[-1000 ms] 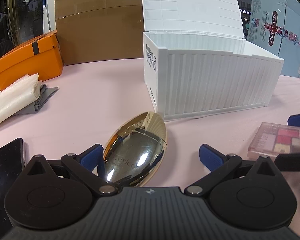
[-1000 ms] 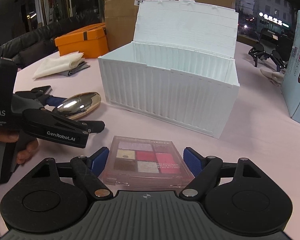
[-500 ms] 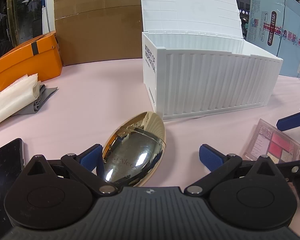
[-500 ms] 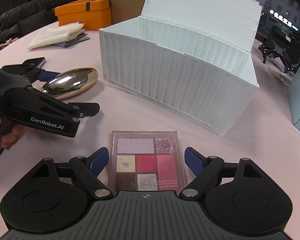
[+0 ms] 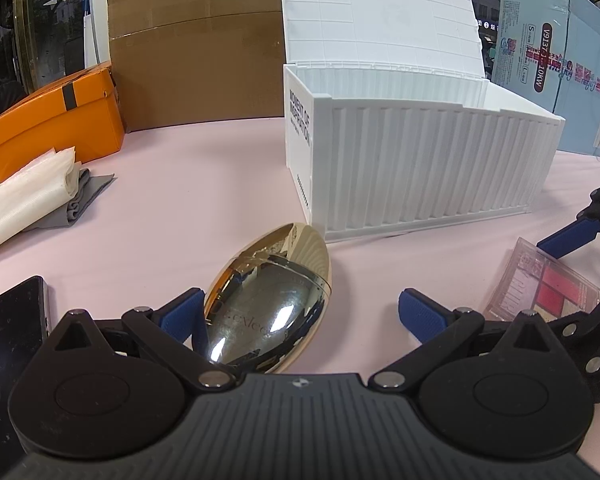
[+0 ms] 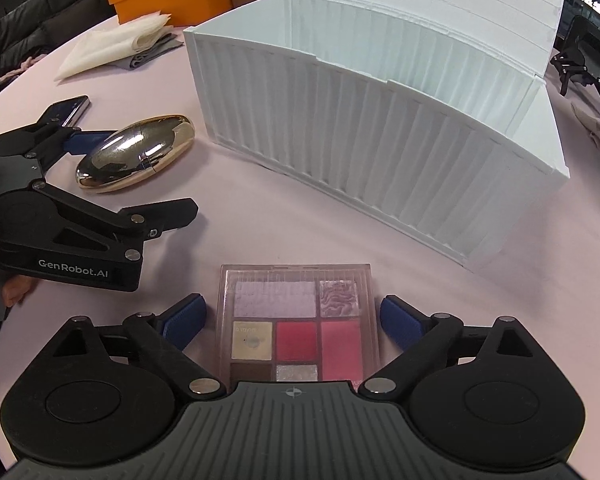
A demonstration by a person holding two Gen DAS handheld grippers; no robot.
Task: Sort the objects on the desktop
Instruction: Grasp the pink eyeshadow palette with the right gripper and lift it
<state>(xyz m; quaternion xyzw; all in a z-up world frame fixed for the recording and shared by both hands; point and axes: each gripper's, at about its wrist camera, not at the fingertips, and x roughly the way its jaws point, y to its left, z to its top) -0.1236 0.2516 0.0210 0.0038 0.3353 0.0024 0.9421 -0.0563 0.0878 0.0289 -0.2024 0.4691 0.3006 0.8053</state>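
Note:
A shiny gold and silver oval case (image 5: 268,304) lies on the pink table between the open fingers of my left gripper (image 5: 300,312); its left side is close against the left pad. It also shows in the right wrist view (image 6: 136,158). A clear eyeshadow palette (image 6: 298,324) lies flat between the open fingers of my right gripper (image 6: 292,318), not touched; it also shows in the left wrist view (image 5: 540,288). A white container-shaped box (image 5: 412,160) with its lid up stands behind both; it also shows in the right wrist view (image 6: 380,120).
A black phone (image 5: 12,328) lies at the left. Folded cloths (image 5: 28,196) and an orange box (image 5: 56,116) sit at the back left. A cardboard box (image 5: 196,52) and a light blue carton (image 5: 560,64) stand behind the white box.
My right gripper has risen and tipped down over the palette, closing in so the palette sits deeper between its fingers. My left gripper and the oval case have hardly moved.

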